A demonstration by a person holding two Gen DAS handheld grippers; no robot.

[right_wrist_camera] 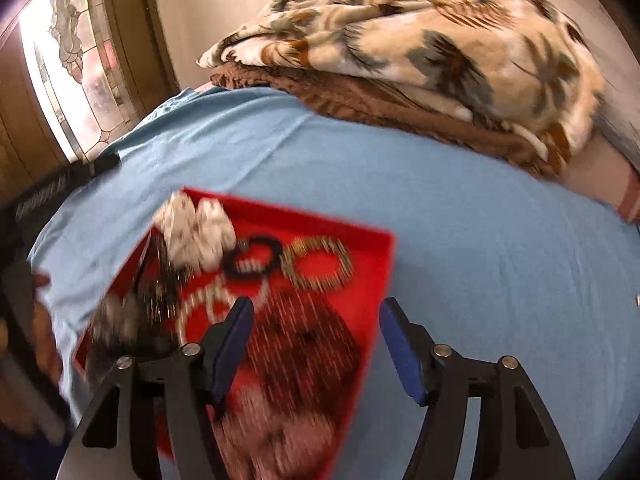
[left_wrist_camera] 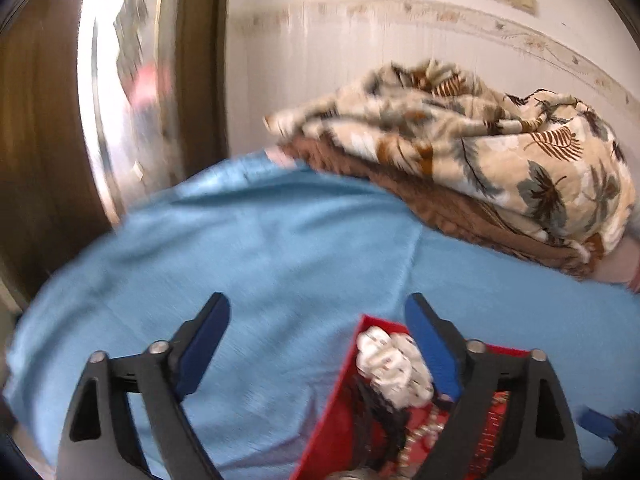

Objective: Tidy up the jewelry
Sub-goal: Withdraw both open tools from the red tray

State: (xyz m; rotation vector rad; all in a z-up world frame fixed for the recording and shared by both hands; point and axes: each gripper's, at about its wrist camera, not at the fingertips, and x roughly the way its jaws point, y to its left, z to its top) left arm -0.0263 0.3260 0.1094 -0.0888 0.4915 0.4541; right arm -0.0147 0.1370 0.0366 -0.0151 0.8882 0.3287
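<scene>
A blue sheet [right_wrist_camera: 460, 240] covers the bed, and the red jewelry tray [right_wrist_camera: 376, 248] lies flat on it; everything else is placed from that tray. Beyond the tray, well apart from it at the far edge of the bed, a leaf-patterned blanket [right_wrist_camera: 420, 40] is heaped on a folded brown blanket [right_wrist_camera: 360, 96]. Off to the tray's far left stands a door with a stained-glass panel [right_wrist_camera: 76, 56].

The right tongs [right_wrist_camera: 316, 336] point steeply down over the tray's near right part, jaws well apart with nothing between them; the left finger hangs above the tray's patterned floor, the right finger above the sheet just beside the tray's right rim. The left tongs [left_wrist_camera: 318, 336] tilt less steeply at the tray's left side, jaws spread very wide and holding nothing.

Inside the tray, a white scrunchie [right_wrist_camera: 200, 228] sits in the far left corner. Beside it lie a beaded gold bangle [right_wrist_camera: 320, 264] and a smaller black ring-shaped band [right_wrist_camera: 256, 260]. Motion blur hides the pieces nearer the tongs.
</scene>
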